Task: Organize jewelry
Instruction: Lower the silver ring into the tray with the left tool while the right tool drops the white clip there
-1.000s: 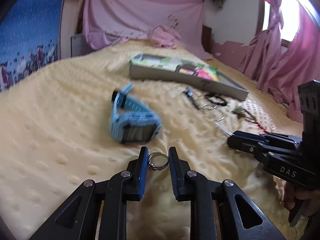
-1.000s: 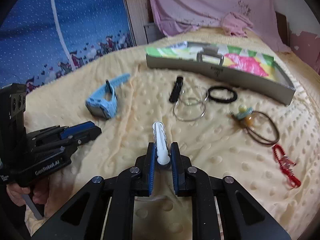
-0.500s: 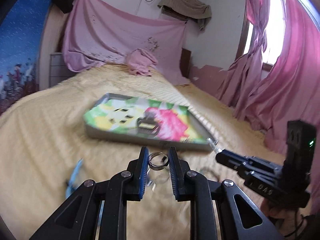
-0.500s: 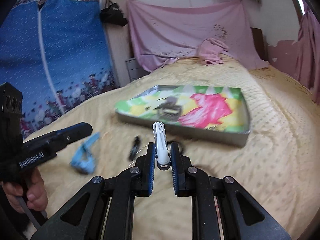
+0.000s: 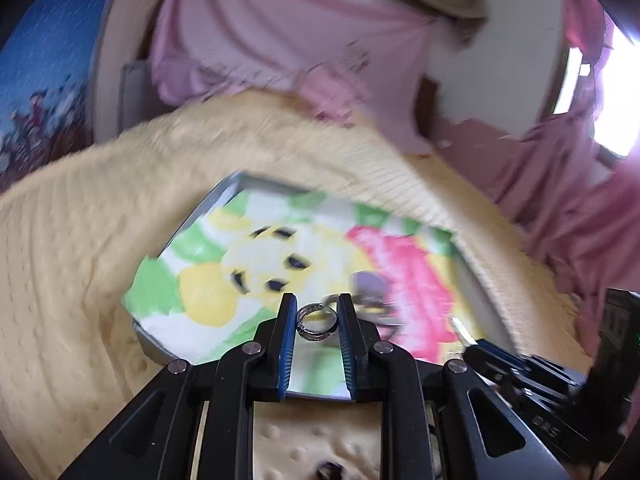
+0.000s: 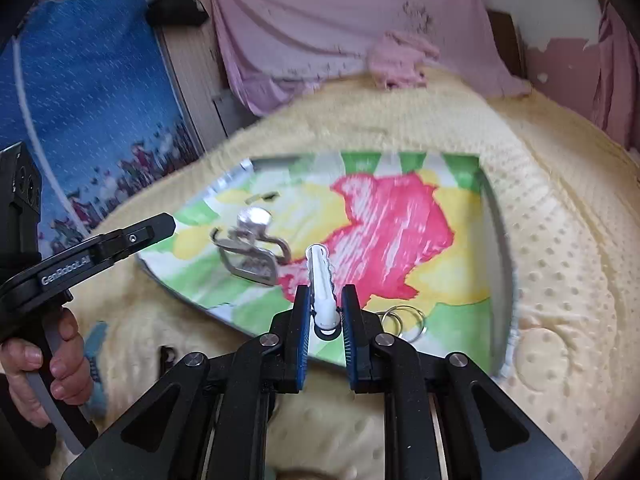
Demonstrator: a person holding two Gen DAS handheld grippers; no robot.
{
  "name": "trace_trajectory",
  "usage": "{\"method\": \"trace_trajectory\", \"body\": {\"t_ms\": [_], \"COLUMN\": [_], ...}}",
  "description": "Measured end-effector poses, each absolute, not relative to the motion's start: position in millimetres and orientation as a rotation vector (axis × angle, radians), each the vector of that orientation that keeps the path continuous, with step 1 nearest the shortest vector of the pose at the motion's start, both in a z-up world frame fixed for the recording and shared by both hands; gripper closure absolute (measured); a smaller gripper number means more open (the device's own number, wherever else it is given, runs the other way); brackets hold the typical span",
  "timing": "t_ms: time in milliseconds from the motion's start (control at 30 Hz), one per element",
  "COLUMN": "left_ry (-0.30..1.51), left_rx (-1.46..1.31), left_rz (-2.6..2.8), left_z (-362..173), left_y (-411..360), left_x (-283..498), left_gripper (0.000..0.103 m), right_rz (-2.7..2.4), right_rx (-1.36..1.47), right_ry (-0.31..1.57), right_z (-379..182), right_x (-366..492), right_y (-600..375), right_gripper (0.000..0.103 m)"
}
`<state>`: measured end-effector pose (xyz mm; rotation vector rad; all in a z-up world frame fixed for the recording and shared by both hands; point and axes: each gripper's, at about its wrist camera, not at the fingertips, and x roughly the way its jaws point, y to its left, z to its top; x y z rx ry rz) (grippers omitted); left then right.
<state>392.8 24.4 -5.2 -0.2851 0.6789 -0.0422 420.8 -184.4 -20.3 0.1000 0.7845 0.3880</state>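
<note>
My left gripper is shut on a small silver ring, held over the near edge of the picture-lined tray. My right gripper is shut on a white ridged hair clip that sticks out forward above the tray. A silver metal piece lies on the tray's left part. Thin silver hoops show just right of my right fingers, over the tray's near part. The left gripper reaches in from the left in the right wrist view. The right gripper sits low on the right in the left wrist view.
The tray rests on a yellow dotted blanket. A blurred blue watch and a black item lie on the blanket near a hand. Pink cloth hangs behind; a blue curtain stands left.
Both grippers have travelled forward from above the loose items on the blanket to above the tray, each keeping its grip. The watch and bands have slipped behind and below.
</note>
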Motion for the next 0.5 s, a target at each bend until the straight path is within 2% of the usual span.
{"method": "trace_trajectory", "body": {"t_ms": [133,367,433,500], "left_ry": [0.772,0.781,0.77,0.761], "left_rx": [-0.25,-0.208,-0.226,-0.235], "left_rz": [0.002,0.025,0.024,0.032], "left_z": [-26.4,-28.1,-27.7,-25.6], "left_y": [22.5,19.6,21.8,22.1], "left_x": [407.2,406.8,405.0,402.3], "left_gripper": [0.084,0.083,0.083,0.083], "right_rz": [0.361,0.364,0.361,0.352], "right_rx": [0.078,0.069,0.063,0.06], "right_ry": [0.86,0.887,0.877,0.854], "right_z": [-37.4,-46.1,-44.3,-39.9], "right_x": [435.6,439.5,436.7,431.3], "right_y": [-171.0,-167.2,-168.1,-171.4], "right_gripper": [0.089,0.086,0.072,0.066]}}
